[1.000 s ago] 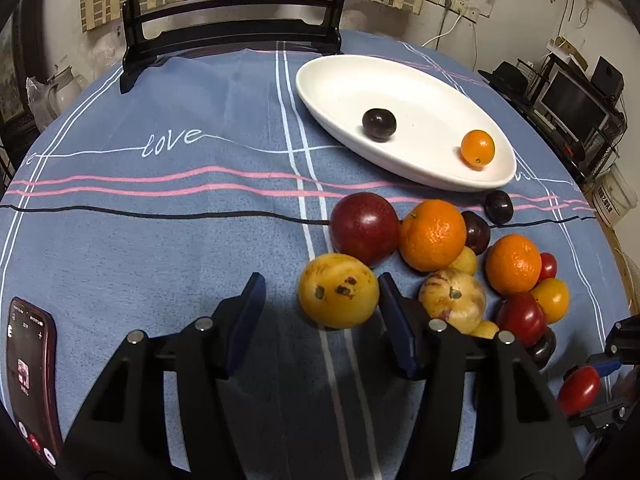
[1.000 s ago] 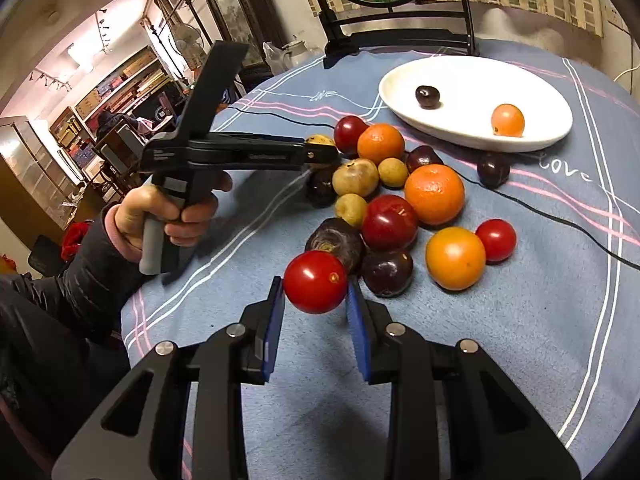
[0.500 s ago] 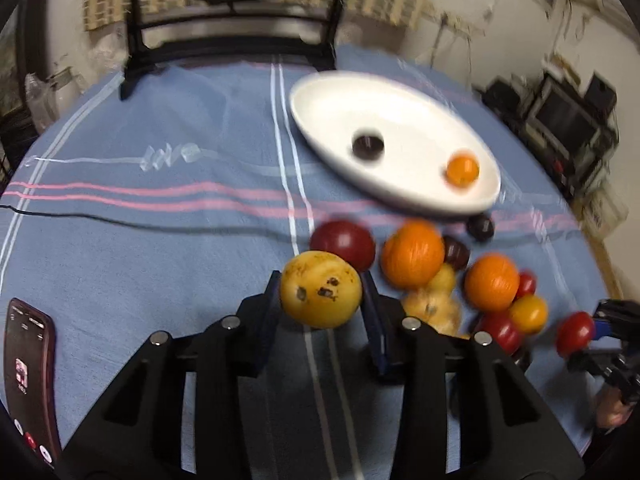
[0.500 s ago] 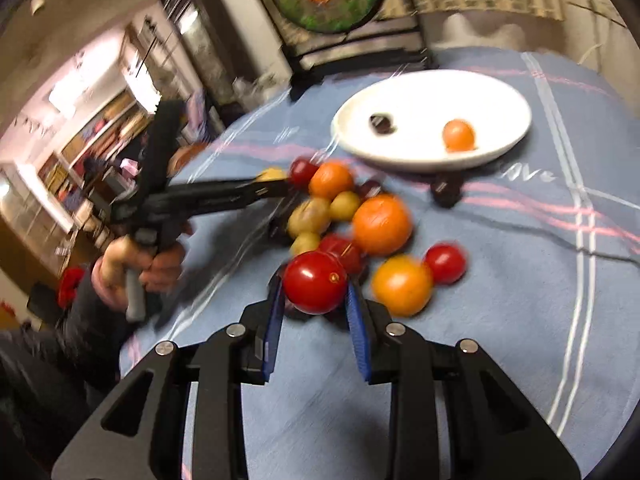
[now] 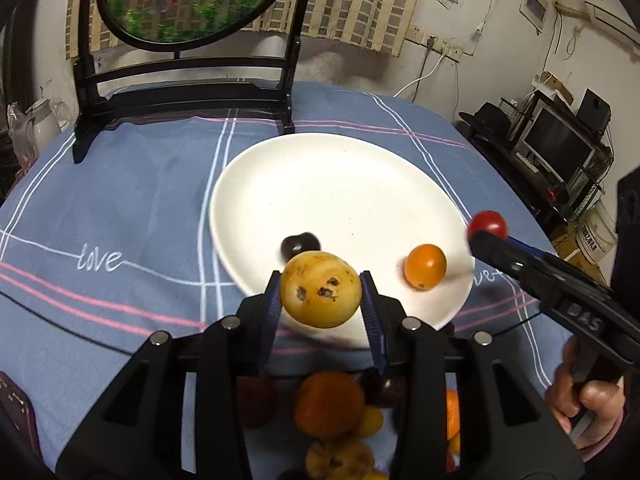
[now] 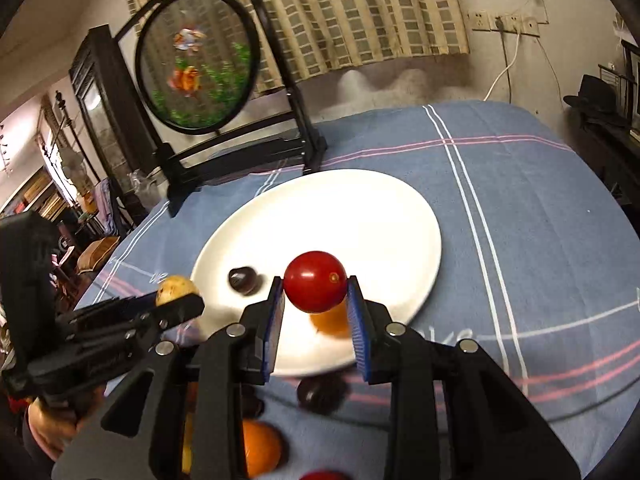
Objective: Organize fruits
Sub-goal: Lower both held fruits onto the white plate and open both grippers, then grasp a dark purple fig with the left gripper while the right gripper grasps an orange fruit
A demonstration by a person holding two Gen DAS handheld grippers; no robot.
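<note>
Both hand-held grippers grasp fruit, left [image 5: 321, 303] a yellow fruit [image 5: 319, 289], right [image 6: 316, 310] a tomato [image 6: 315, 281]; drop them high and they'll roll off the plate [image 5: 320, 168].

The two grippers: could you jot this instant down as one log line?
left gripper: shut on yellow fruit | right gripper: shut on red tomato | both at white plate | plate holds dark fruit, small orange

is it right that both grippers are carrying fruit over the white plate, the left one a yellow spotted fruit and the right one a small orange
Not quite. The right gripper holds a red tomato, not a small orange; the small orange already lies on the white plate. The right wrist view shows it. The rest stands: the left gripper carries the yellow spotted fruit at the plate's near edge.
</note>
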